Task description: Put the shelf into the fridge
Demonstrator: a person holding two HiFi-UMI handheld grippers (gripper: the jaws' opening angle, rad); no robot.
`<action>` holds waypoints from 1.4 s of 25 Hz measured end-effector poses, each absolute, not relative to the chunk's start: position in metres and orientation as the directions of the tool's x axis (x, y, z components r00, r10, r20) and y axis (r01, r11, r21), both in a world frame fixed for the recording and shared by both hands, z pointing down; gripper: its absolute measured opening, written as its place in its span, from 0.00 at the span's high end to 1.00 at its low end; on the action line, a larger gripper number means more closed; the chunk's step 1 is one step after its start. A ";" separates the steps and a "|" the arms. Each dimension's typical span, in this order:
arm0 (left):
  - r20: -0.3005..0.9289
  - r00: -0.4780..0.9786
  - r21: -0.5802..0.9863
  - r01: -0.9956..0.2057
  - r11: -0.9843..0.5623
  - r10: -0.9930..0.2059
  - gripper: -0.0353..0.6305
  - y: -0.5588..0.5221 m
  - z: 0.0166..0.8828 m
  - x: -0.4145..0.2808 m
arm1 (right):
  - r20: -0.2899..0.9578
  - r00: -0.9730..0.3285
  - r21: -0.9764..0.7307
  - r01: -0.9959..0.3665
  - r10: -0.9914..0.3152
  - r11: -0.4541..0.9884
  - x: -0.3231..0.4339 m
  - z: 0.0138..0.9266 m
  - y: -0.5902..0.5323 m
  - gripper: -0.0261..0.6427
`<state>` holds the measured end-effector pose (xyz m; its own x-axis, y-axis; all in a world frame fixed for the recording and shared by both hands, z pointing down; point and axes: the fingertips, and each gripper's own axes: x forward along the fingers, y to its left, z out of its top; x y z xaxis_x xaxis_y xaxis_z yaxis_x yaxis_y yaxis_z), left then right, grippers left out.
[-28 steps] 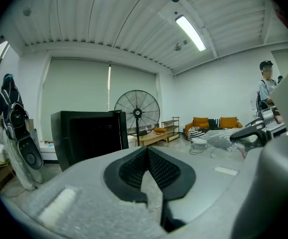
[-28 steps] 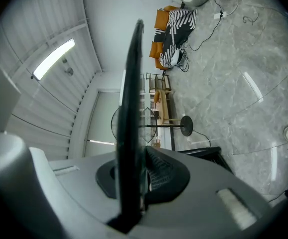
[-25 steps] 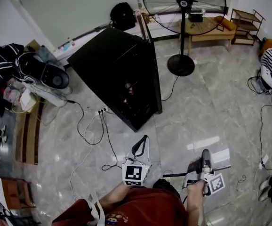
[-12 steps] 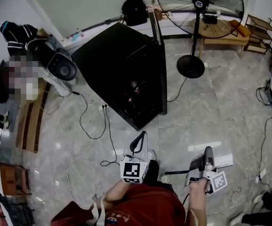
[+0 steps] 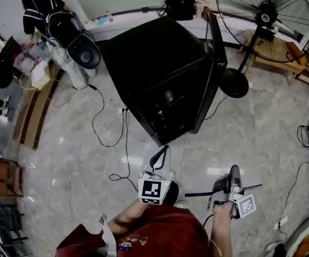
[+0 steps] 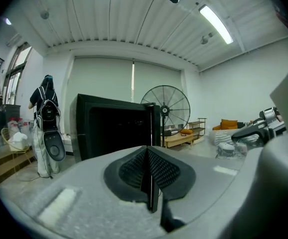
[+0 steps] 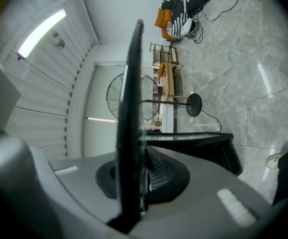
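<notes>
The black fridge (image 5: 162, 71) stands on the marble floor ahead of me, its door (image 5: 213, 63) swung open to the right and the dark inside facing me. It also shows as the fridge (image 6: 111, 131) in the left gripper view and the fridge (image 7: 204, 143) in the right gripper view. My right gripper (image 5: 231, 176) (image 7: 143, 171) is shut on the shelf (image 5: 197, 194) (image 7: 130, 108), a thin glass plate with a dark rim, held edge-on. To its left my left gripper (image 5: 159, 163) (image 6: 149, 176) is shut, with nothing in it. Both hang short of the fridge's front.
A big standing fan (image 5: 261, 15) and a low wooden table (image 5: 275, 55) are right of the fridge. Cables (image 5: 109, 138) trail over the floor at the fridge's left front. A dark bag on a chair (image 5: 71, 33) and wooden pallets (image 5: 34, 106) lie at the left.
The head view has swung and moved nearer: the fridge now sits larger and more to the right. Both grippers keep their places before me, the right one still gripping the shelf.
</notes>
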<state>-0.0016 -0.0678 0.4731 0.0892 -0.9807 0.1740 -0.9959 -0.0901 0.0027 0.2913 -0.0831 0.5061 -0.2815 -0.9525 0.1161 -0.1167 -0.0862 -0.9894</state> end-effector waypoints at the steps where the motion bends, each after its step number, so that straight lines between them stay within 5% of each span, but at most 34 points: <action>1: 0.176 0.078 0.009 -0.997 -0.077 -0.981 0.94 -0.072 0.474 -0.011 | 0.118 -0.297 -0.989 -0.118 -0.948 -0.086 0.280 0.505 -0.092 0.95; 19: 0.198 -0.165 0.031 -0.984 0.175 -0.966 0.94 -0.110 0.491 -0.146 | 0.126 -0.543 -0.988 -0.146 -0.830 -0.054 0.129 0.512 -0.206 0.95; 35: 0.268 -0.453 -0.025 -0.886 0.464 -0.850 0.94 -0.086 0.501 -0.114 | 0.131 -0.767 -0.991 -0.112 -0.629 -0.070 0.101 0.537 -0.249 0.95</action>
